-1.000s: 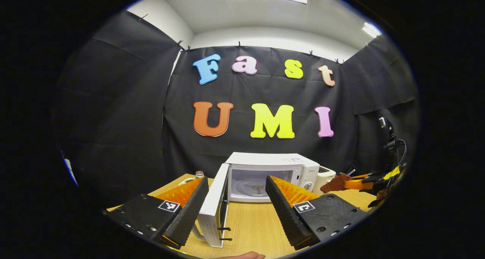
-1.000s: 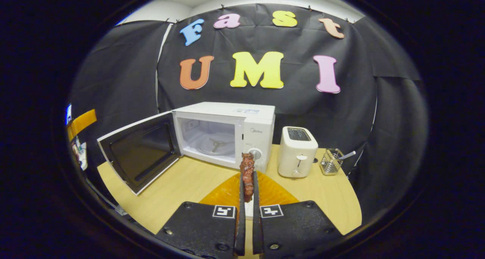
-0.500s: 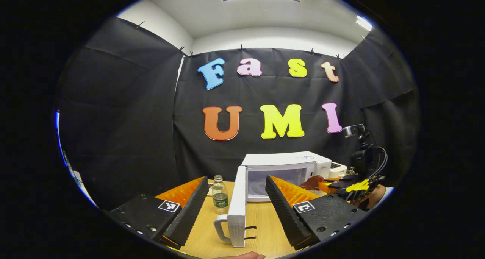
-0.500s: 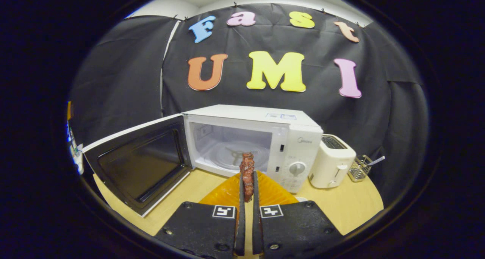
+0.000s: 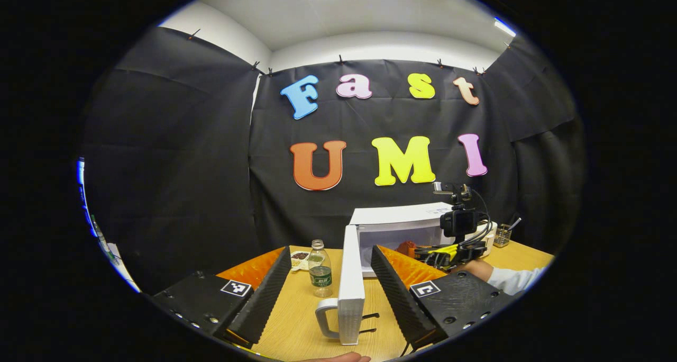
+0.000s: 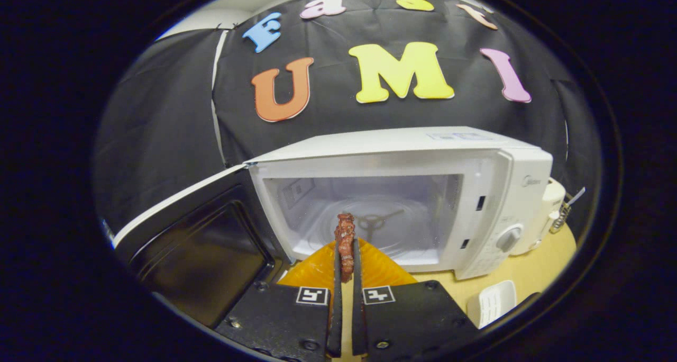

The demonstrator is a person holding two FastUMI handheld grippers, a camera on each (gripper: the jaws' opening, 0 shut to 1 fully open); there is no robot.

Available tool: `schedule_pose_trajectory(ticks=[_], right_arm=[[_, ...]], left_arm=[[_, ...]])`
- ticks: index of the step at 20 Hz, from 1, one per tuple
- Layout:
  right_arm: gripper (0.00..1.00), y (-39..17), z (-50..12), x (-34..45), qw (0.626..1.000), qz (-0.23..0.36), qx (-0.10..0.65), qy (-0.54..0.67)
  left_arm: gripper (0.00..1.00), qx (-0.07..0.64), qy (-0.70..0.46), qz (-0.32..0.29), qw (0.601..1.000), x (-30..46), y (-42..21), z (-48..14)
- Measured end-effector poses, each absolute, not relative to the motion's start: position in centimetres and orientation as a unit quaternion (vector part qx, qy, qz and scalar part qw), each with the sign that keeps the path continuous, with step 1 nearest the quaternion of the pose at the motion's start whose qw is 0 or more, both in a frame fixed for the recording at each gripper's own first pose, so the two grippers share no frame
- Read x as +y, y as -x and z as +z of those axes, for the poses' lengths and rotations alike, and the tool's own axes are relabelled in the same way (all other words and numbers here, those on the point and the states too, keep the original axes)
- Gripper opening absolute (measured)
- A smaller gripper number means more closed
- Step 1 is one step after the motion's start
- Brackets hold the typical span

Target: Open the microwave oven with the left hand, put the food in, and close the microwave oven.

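The white microwave (image 6: 402, 155) stands on the wooden table with its door (image 6: 195, 240) swung wide to the left and its cavity with a glass turntable (image 6: 378, 227) exposed. My right gripper (image 6: 345, 269) is shut on a flat reddish-brown piece of food (image 6: 345, 240), held upright right at the cavity's mouth. In the left gripper view the door (image 5: 350, 282) appears edge-on with its handle (image 5: 326, 319) near the bottom, between my open left gripper's (image 5: 330, 277) fingers but untouched. Farther right there, the right gripper (image 5: 441, 253) with the food (image 5: 407, 247) reaches at the microwave (image 5: 396, 224), held by a person's hand.
A small water bottle (image 5: 319, 269) and a dish of dark bits (image 5: 300, 257) stand left of the door. A white toaster (image 6: 550, 198) and a wire holder (image 6: 563, 214) sit right of the microwave. A small white dish (image 6: 492, 301) lies on the table (image 6: 529, 267) at front right.
My right gripper has carried the food forward from mid-table to the microwave's opening. My left gripper has drifted left of the open door, now seen edge-on.
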State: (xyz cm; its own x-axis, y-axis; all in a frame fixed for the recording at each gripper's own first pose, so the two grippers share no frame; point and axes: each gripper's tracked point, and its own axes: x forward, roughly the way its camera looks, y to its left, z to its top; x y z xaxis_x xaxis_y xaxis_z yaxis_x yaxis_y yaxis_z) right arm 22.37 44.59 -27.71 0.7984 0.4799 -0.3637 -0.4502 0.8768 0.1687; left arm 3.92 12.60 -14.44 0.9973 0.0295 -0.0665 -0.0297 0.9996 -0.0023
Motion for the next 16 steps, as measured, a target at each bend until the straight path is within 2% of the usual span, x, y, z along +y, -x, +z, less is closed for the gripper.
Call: schedule_pose_trajectory(ticks=[3, 8, 12, 16], right_arm=[[0.11, -25.6, -28.4, 45.8, 0.942, 0.22, 0.222, -0.124], [0.12, -31.1, -29.6, 46.0, 0.929, 0.132, 0.243, -0.246], [0.13, -32.5, -32.3, 46.3, 0.92, 0.098, 0.258, -0.277], [0.16, -33.5, -31.0, 46.6, 0.923, 0.099, 0.234, -0.288]], left_arm=[[0.93, 0.038, 0.011, 0.019, 0.999, 12.9, -4.1, -14.2], [0.93, 0.036, 0.011, 0.035, 0.999, 13.6, -4.2, -13.2], [0.93, 0.024, 0.007, 0.018, 1.0, 11.8, -4.1, -12.1], [0.93, 0.026, -0.004, 0.023, 0.999, 11.5, -4.7, -12.1]])
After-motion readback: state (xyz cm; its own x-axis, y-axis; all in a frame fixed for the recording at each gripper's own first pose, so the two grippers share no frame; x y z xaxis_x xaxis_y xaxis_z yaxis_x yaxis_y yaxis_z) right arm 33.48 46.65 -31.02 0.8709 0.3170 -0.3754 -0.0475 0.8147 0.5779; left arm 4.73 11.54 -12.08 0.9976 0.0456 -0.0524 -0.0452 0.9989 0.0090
